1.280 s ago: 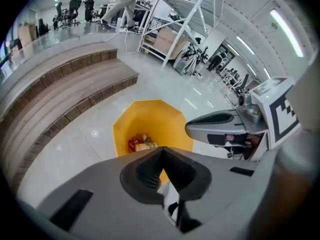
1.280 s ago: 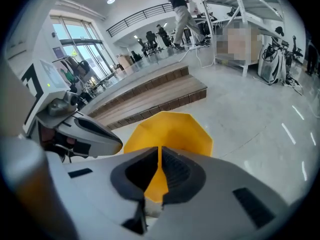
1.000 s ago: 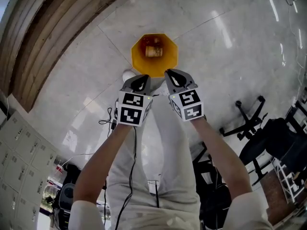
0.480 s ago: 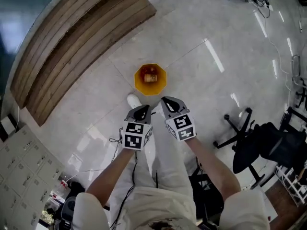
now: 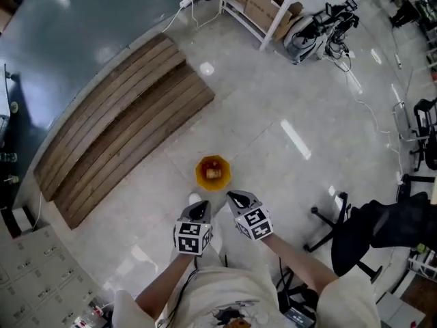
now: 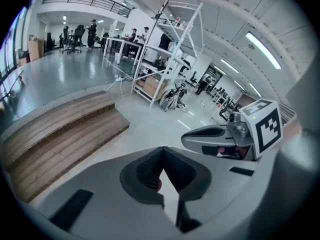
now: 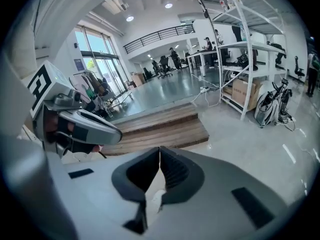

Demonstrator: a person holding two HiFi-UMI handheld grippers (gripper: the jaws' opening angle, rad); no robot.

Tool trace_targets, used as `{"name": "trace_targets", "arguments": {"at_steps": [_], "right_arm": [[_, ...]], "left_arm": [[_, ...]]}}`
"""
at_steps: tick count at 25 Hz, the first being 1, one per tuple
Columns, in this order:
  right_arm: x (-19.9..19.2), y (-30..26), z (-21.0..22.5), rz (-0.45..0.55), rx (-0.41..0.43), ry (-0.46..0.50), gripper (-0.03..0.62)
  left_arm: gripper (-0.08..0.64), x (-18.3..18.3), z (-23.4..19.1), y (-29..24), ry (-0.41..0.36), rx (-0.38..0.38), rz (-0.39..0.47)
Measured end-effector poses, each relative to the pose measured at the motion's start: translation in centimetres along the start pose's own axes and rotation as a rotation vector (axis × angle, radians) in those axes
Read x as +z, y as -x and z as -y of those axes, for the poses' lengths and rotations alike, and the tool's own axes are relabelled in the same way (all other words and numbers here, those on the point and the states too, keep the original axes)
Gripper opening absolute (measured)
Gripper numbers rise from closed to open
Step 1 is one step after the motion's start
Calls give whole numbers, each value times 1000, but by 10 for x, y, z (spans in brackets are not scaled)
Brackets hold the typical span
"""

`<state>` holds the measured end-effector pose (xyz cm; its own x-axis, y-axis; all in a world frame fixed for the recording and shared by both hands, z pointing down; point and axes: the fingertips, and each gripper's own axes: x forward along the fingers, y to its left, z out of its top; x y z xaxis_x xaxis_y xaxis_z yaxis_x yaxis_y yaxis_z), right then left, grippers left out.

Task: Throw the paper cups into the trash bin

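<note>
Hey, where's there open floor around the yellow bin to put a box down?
The widest bare floor lies between the yellow bin, the wooden steps and the white shelf rack. A narrower strip runs between bin and steps. It is crowded at the right by the office chair, and by the cables beside the rack.

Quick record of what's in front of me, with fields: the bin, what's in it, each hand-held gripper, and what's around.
bin: yellow trash bin, upright on the pale floor, ahead of both grippers
bin contents: a small brownish object, too small to identify
left hand-held gripper: jaws together, nothing between them
right hand-held gripper: jaws together, nothing between them
surroundings: wooden steps to the left, black office chair to the right, white shelf rack beyond
</note>
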<state>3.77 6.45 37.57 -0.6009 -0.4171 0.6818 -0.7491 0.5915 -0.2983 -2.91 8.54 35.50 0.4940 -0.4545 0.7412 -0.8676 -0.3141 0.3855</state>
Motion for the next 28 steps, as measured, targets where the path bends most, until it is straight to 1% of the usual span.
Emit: {"name": "trace_targets", "arguments": {"at_steps": [4,7,9,13,16,21,24,28], "right_arm": [[30,43,-21,32,11,-37,11],[63,76,-39,85,19,-9,8],[80,95,-51,114,16,7,8],[107,123,-72,172,31,-20,8],[112,148,-88,217,13,0,6],[128,182,-93,294,-25,11,6],[130,193,-100,313,-35,5,6],[124,206,-114,324,-39,28,6]], "left_arm": [[6,36,27,48,-22,-1,72],[5,64,51,79,-70,-18,131],[6,75,64,97,-90,-34,150],[6,92,87,125,-145,-64,171],[6,89,105,146,-162,-95,178],[6,113,124,169,-256,-115,256],[6,121,127,175,-253,-134,272],[6,116,136,182,-240,-160,281]]}}
